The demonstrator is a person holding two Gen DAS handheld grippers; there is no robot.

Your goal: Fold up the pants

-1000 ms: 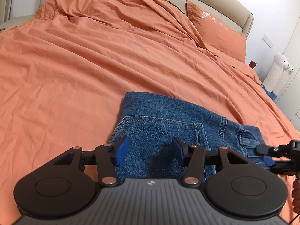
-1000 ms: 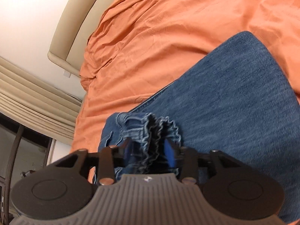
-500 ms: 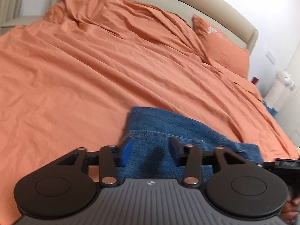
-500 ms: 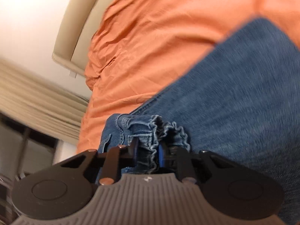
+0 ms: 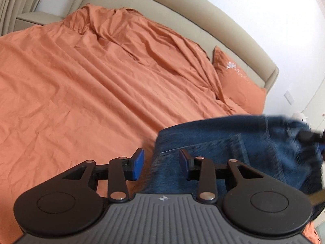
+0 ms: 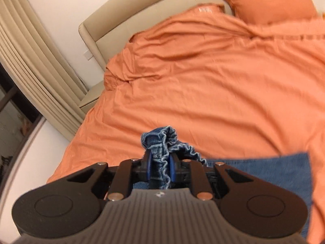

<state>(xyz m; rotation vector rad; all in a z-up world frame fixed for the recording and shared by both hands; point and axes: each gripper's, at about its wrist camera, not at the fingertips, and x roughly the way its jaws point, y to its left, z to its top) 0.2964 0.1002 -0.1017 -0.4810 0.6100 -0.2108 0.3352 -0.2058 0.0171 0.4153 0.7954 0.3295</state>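
Right claw (image 6: 159, 167) pinching ruffled denim pants (image 6: 162, 140), creased orange bedspread (image 6: 223, 81)

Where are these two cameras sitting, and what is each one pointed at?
Left wrist: on the left gripper, looking along its fingers across the orange bed to the headboard; jeans between its pads.
Right wrist: on the right gripper, facing the bed and curtains, clamped on the jeans' frilled edge.
Shared: bed, jeans, pillow.

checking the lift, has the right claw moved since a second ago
Yes. The right claw, shut on the jeans frilled hem, has risen: the headboard and pillow now show beyond it, where earlier denim filled its view.
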